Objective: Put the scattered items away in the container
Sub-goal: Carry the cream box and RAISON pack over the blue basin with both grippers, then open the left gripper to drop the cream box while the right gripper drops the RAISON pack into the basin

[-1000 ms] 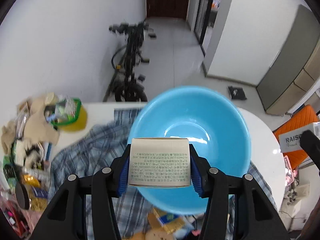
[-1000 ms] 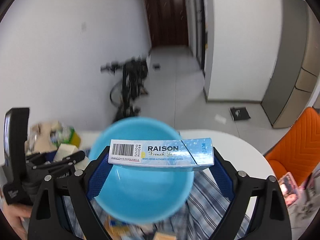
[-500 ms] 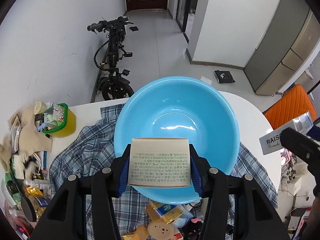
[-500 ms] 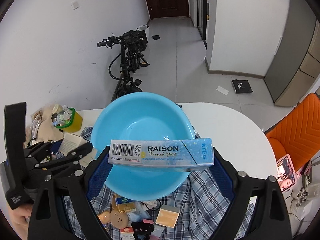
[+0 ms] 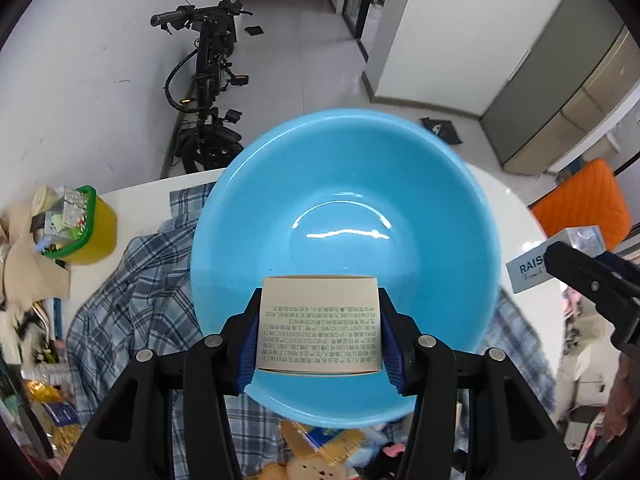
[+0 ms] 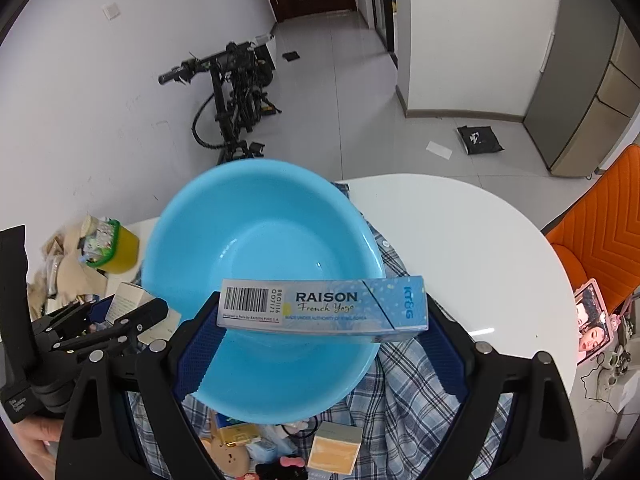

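Over blue basin (image 5: 344, 216), still empty: left tool (image 5: 319, 330) clamps beige carton (image 5: 319, 326), right tool (image 6: 320, 322) clamps RAISON box (image 6: 324, 306). Neither dropped yet; more clutter (image 6: 280, 446) on near surface remains.

We see the basin (image 6: 260, 264) on the shirt (image 6: 412, 392) on the table (image 6: 460, 240); a cup (image 6: 114, 248) to its left; small boxes (image 6: 334, 446) before it; a bicycle (image 6: 232, 92) behind.

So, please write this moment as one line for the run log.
left gripper: shut on beige box | right gripper: shut on blue carton | both over blue basin, empty | nothing released yet
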Available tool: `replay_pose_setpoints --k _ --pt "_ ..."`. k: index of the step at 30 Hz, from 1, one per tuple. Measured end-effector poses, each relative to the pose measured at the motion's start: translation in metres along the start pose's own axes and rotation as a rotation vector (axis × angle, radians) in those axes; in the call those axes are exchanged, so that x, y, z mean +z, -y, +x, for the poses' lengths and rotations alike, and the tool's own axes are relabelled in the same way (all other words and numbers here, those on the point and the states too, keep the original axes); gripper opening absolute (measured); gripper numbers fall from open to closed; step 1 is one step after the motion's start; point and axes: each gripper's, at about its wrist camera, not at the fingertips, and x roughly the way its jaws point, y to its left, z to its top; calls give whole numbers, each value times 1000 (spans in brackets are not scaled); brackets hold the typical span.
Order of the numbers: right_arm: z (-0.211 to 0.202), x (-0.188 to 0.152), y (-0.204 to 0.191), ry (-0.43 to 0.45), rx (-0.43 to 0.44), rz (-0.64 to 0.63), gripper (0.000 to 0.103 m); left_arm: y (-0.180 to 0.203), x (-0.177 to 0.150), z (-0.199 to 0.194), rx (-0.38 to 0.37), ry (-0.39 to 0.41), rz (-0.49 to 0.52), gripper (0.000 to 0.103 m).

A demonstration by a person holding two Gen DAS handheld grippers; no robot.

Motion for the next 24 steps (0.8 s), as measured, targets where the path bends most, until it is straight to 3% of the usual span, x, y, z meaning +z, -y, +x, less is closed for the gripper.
replay_pose_setpoints --k 13,24 --pt "63 4 -3 -92 9 -17 90 -10 6 81 21 -109 -18 53" --pt "69 9 -6 -99 7 -12 90 -8 11 87 55 -93 19 54"
